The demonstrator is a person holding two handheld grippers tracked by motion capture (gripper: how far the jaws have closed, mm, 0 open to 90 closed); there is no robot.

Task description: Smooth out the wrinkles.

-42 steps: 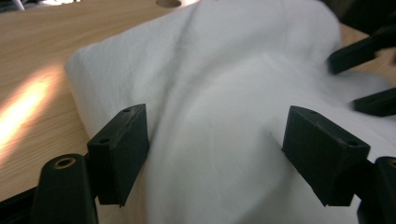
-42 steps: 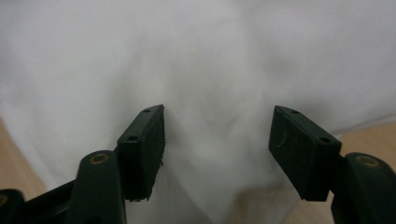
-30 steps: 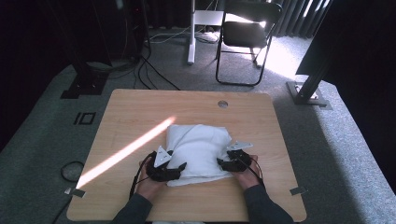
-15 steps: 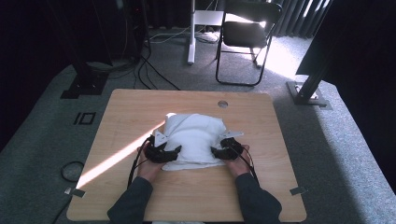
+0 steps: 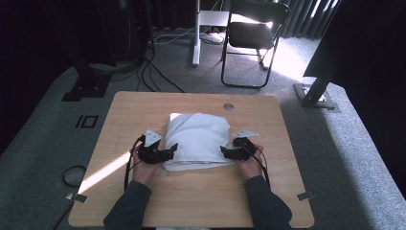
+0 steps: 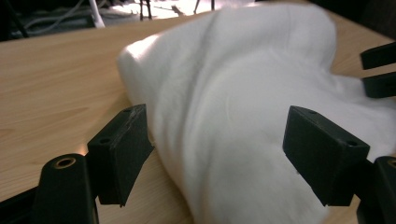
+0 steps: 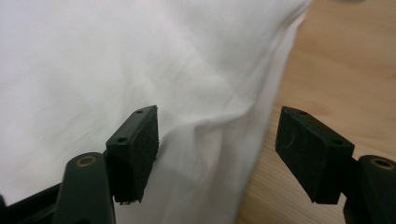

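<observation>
White towel [image 5: 198, 140], folded at the middle of the table [image 5: 143, 108], sits released between your left gripper [image 5: 168, 151] and right gripper [image 5: 226, 152], whose jaws have just been opening wide, so you should next draw both back clear.

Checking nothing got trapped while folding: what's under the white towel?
The folded white towel lies straight on the wooden table; bare wood shows all round it. Whatever sits beneath or between its layers is covered.
</observation>
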